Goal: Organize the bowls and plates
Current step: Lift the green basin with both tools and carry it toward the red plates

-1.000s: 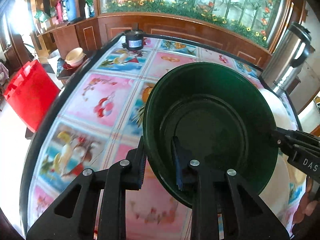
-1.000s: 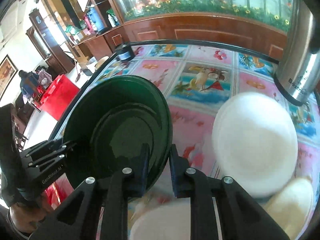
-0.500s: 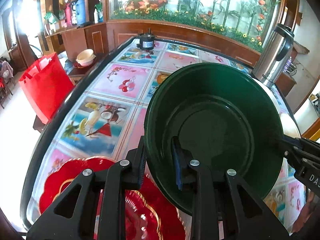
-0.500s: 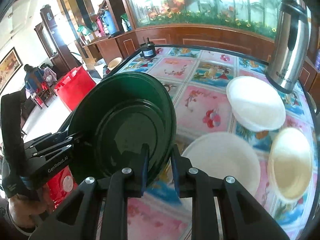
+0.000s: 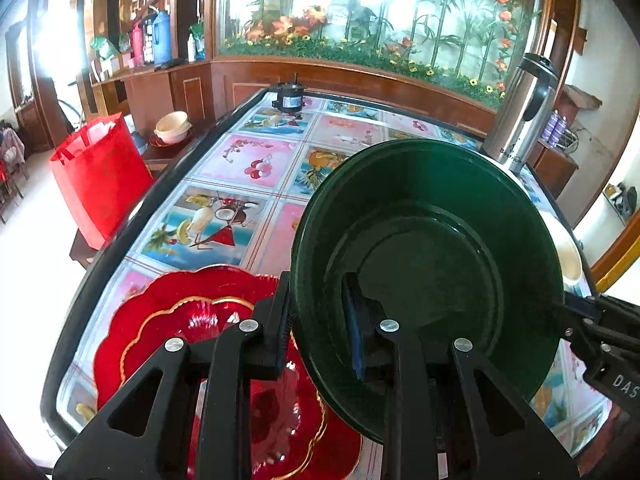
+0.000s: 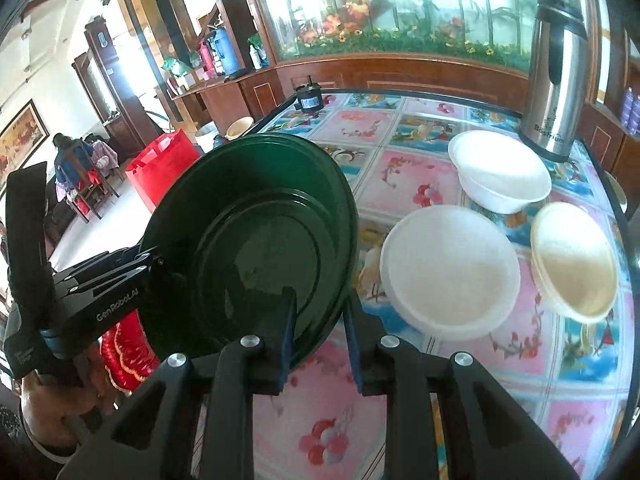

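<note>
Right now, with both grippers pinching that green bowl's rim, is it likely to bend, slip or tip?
The green bowl looks like stiff plastic; its rim keeps its round shape. Its glossy surface may be slippery. The left gripper and right gripper hold opposite edges, so tipping seems unlikely.

The green bowl (image 5: 432, 264) looks like glossy plastic, smooth with faint reflections. The red plate (image 5: 192, 320) at lower left is shiny, glassy and ridged. The worktop (image 6: 404, 184) is slick printed covering. White bowls (image 6: 448, 268) appear matt and smooth. The flask (image 6: 556, 80) at upper right is brushed metal. Cabinets (image 5: 192, 88) are polished wood.
</note>
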A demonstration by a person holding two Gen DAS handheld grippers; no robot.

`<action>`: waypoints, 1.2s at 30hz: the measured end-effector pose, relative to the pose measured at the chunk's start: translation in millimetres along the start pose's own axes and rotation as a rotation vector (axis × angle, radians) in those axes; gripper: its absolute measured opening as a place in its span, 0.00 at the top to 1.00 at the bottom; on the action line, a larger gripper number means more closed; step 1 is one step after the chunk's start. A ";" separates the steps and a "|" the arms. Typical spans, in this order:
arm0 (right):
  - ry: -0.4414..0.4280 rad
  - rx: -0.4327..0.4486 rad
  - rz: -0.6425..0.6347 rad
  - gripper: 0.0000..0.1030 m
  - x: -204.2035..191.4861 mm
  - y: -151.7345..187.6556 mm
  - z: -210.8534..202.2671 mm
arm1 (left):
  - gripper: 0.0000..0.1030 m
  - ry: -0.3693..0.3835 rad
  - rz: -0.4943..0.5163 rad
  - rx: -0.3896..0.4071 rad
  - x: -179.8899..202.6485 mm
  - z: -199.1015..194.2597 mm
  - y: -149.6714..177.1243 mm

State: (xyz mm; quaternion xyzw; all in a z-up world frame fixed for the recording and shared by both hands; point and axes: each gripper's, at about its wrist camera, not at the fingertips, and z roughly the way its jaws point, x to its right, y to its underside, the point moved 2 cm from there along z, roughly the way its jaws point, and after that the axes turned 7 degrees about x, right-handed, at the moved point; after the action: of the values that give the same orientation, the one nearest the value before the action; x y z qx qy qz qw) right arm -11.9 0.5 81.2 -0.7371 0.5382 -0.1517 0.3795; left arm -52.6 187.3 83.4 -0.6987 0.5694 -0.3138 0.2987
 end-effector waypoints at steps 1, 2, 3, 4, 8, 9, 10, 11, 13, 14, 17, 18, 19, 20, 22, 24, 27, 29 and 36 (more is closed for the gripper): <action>-0.001 0.004 -0.001 0.76 -2.0 1.7 -2.4 | 0.77 0.000 0.002 0.004 -0.2 -4.2 2.4; -0.001 0.007 -0.005 0.76 -4.2 3.4 -5.2 | 0.77 0.003 0.003 0.005 -0.9 -8.3 4.4; -0.001 0.010 -0.007 0.75 -5.6 5.4 -7.5 | 0.77 0.004 0.002 0.007 -1.6 -10.8 5.7; -0.004 0.012 -0.009 0.75 -7.2 8.3 -10.0 | 0.78 0.006 -0.002 0.009 -2.9 -15.0 7.4; -0.019 0.016 -0.016 0.74 -15.5 17.0 -18.1 | 0.77 0.001 0.008 0.022 -5.7 -29.3 13.2; -0.025 0.019 -0.015 0.73 -17.8 18.8 -20.2 | 0.77 0.001 0.009 0.026 -6.8 -32.6 14.8; -0.028 0.022 -0.016 0.72 -18.3 20.3 -21.2 | 0.77 0.000 0.011 0.029 -8.0 -36.5 16.8; -0.030 0.023 -0.020 0.72 -20.6 21.8 -21.8 | 0.77 -0.002 0.011 0.033 -9.7 -40.2 18.8; -0.037 0.022 -0.025 0.71 -25.4 25.6 -23.3 | 0.77 -0.010 0.010 0.040 -13.7 -44.8 21.9; -0.041 0.021 -0.029 0.70 -28.3 26.7 -23.0 | 0.77 -0.013 0.007 0.041 -15.9 -46.8 22.9; -0.053 0.013 -0.048 0.70 -38.5 30.2 -21.4 | 0.77 -0.026 -0.005 0.049 -26.2 -53.8 25.2; -0.060 0.012 -0.053 0.70 -42.2 30.3 -20.5 | 0.77 -0.033 -0.007 0.053 -29.2 -55.8 25.4; -0.065 0.010 -0.060 0.69 -46.0 30.5 -19.5 | 0.77 -0.041 -0.011 0.057 -32.9 -57.8 25.5; -0.070 0.009 -0.069 0.69 -50.7 30.0 -18.4 | 0.77 -0.045 -0.014 0.059 -36.2 -59.6 26.0; -0.078 0.008 -0.081 0.67 -55.5 28.7 -16.7 | 0.77 -0.054 -0.023 0.061 -43.4 -61.9 26.4; -0.088 0.007 -0.089 0.66 -61.5 26.8 -13.5 | 0.77 -0.058 -0.033 0.060 -49.8 -62.9 27.3; -0.093 0.000 -0.097 0.66 -67.9 23.7 -7.8 | 0.77 -0.065 -0.039 0.058 -57.0 -63.0 27.9; -0.096 -0.003 -0.104 0.65 -73.5 20.2 -3.4 | 0.77 -0.071 -0.050 0.059 -64.2 -63.1 27.4; -0.113 -0.024 -0.139 0.63 -93.2 17.1 13.3 | 0.77 -0.101 -0.083 0.048 -85.4 -56.7 27.7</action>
State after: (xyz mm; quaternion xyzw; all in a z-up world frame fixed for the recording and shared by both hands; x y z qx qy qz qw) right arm -50.0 88.1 77.2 -0.7846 0.4651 -0.1293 0.3891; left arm -126.8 263.1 88.9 -0.7293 0.5165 -0.3037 0.3304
